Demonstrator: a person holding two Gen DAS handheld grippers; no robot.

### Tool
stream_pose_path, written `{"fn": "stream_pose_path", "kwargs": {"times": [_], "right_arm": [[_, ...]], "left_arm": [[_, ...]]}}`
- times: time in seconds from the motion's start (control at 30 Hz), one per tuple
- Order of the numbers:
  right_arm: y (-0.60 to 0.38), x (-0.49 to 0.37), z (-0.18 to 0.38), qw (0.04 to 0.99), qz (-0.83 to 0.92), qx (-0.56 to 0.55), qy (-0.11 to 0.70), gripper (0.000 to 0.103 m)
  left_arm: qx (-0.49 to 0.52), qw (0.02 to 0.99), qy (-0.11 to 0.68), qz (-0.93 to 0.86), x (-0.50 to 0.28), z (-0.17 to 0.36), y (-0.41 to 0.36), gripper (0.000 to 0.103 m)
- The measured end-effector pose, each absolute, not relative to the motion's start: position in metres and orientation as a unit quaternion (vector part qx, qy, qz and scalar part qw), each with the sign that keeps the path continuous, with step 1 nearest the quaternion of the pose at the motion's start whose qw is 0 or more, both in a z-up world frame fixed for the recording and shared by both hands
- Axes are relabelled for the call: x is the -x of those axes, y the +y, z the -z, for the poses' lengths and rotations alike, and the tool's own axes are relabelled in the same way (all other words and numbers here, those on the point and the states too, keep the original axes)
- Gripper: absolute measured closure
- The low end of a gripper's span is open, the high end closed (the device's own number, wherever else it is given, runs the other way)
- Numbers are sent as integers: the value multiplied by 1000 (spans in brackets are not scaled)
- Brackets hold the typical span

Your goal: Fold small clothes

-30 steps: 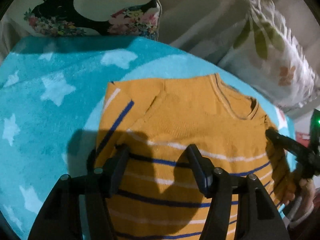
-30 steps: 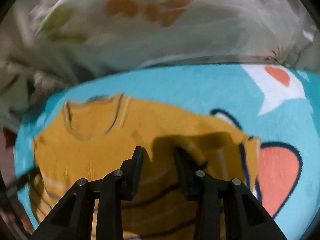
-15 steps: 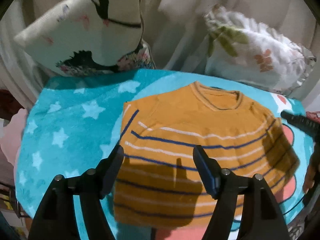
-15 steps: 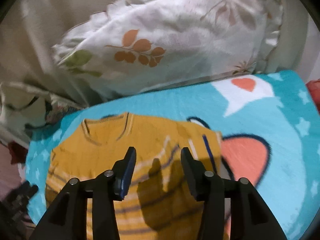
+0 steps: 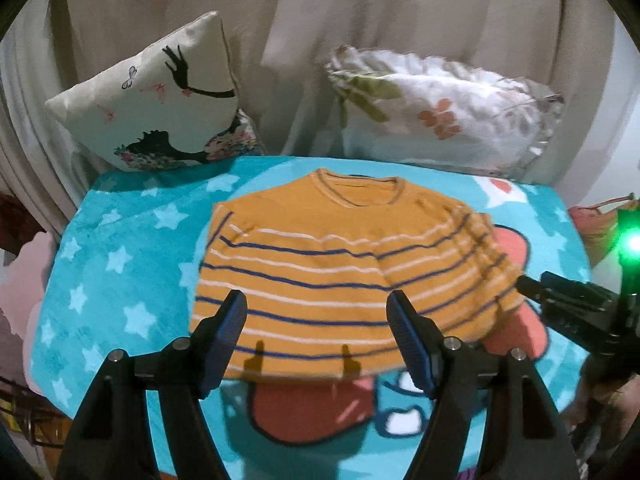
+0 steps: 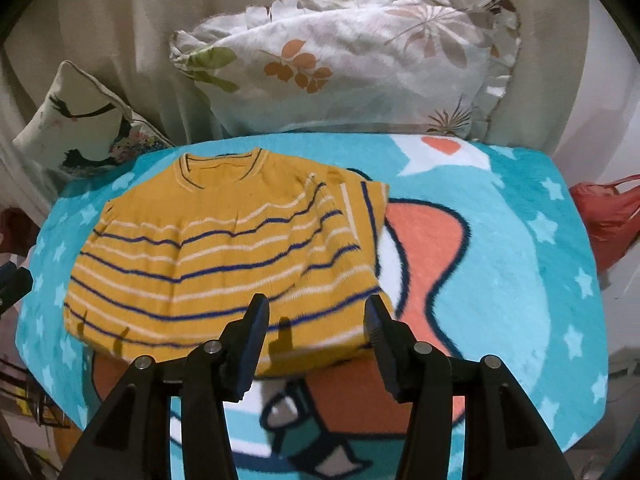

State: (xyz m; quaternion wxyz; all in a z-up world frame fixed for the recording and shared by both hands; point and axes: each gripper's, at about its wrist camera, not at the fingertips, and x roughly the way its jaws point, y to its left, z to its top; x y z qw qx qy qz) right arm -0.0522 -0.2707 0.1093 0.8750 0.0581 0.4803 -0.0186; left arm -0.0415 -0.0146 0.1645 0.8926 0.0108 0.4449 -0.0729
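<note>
A small mustard-yellow sweater (image 5: pixel 340 268) with blue and white stripes lies flat on the turquoise blanket (image 5: pixel 120 264), neck away from me, both sleeves folded in over the body. It also shows in the right wrist view (image 6: pixel 224 256). My left gripper (image 5: pixel 318 316) is open and empty, held above the sweater's hem. My right gripper (image 6: pixel 316 320) is open and empty above the hem's right part. The right gripper also shows at the right edge of the left wrist view (image 5: pixel 576 304).
The blanket (image 6: pixel 512 264) has white stars and an orange cartoon print. A cushion with a dancer print (image 5: pixel 160 108) and a leaf-print pillow (image 6: pixel 352 60) lean against the curtain at the back. A red bag (image 6: pixel 608 216) sits off the right edge.
Both grippers have pulled back and up from the sweater, so the whole garment and the pillows are in view. The right jaws have opened wider.
</note>
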Motion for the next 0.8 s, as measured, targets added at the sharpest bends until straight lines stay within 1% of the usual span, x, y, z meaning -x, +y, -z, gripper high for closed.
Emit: {"fn": "stream_pose_path", "kwargs": {"times": [0.23,0.47,0.67,0.8], "right_arm": [[-279,77,-120,882,15,-57,467,47],[-282,93,-119,884,2,-62,464,46],[-276,100,-120,885,-3,-60,463,46],[-272,98,-122,886,2,-52,462,44]], "left_arm": [[-18,900,429,74,74,-175,-30,31],[-25,902,428,57,96,-177,-29,31],[-16,897,440,42,99,-166,-15,29],[-7,891,453,32,93,-154,-2,29]]}}
